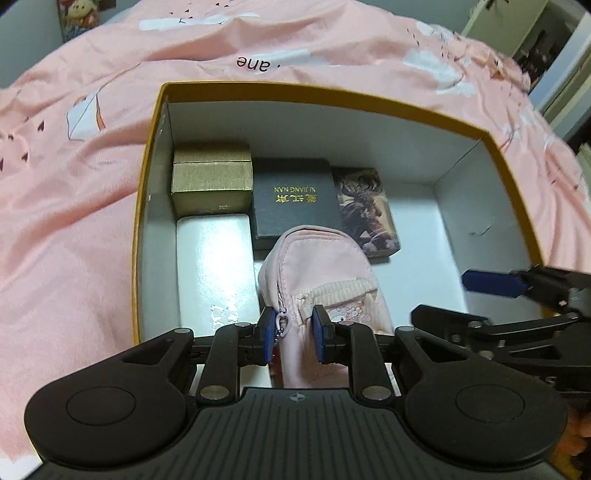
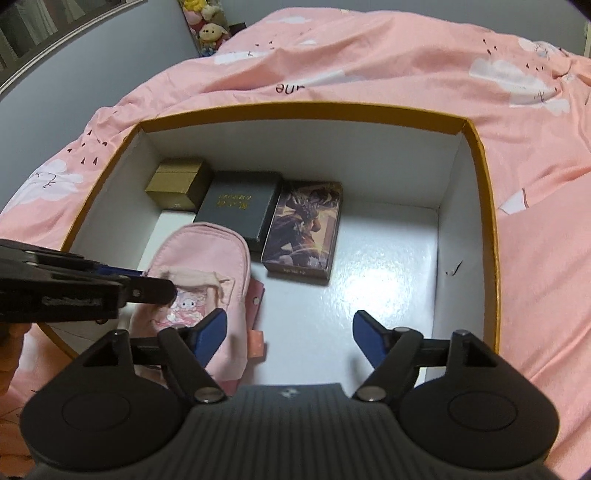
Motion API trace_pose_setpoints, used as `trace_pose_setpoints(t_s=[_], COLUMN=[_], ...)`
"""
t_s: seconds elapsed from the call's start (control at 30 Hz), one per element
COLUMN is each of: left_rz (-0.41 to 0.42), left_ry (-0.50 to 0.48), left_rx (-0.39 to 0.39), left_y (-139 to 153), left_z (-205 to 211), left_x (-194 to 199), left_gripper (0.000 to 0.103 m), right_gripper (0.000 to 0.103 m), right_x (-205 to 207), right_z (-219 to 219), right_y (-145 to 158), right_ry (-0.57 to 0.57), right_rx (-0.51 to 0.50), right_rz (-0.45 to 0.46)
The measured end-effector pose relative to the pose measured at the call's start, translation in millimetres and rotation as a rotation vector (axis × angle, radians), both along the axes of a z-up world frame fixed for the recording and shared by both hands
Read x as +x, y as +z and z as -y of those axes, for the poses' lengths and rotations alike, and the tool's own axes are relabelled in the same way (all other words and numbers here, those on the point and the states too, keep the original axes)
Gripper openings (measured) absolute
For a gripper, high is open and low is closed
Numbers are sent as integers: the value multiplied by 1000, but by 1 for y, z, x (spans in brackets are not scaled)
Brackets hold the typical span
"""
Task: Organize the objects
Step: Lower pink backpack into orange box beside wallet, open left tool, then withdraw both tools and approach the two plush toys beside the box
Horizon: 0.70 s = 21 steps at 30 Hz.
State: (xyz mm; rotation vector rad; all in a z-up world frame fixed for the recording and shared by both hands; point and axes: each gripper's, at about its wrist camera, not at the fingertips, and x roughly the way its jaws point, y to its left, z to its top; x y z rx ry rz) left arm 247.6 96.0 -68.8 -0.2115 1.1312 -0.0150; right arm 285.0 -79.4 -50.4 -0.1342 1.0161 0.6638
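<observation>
A large open box with a yellow rim lies on a pink bedspread. Inside stand a gold box, a black box with gold lettering, an illustrated card box and a white case. My left gripper is shut on a pink pouch and holds it inside the box, next to the white case. My right gripper is open and empty over the box's white floor.
The pink bedspread surrounds the box. Stuffed toys sit by the wall at the back. A small pink item lies under the pouch's near end. The right part of the box floor is bare.
</observation>
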Motion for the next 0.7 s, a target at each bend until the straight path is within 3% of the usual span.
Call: trace_pose_setpoints(t_s=[0.2,0.33,0.43,0.53,0.7], left_rz=[2,43,128,229,340], left_ry=[-47,-56,-56,-79,-139], left_rx=[119,137,134,112,16], left_y=[-6,-1,15,41,77], left_z=[14,16,16,22,39], left_x=[2,-2,-16,-39,-83], left_gripper=[34,39,48,49,58], right_gripper=[80,83,83,83,89], right_x=[-6,-9,-16,-29,-53], right_z=[11,20,23,29,59], right_y=[5,7,14,29,56], right_ry=[-20,-25,-26,-37,-90], right_rx=[52,106,109,103,175], right_rz=[61,60,92,165,223])
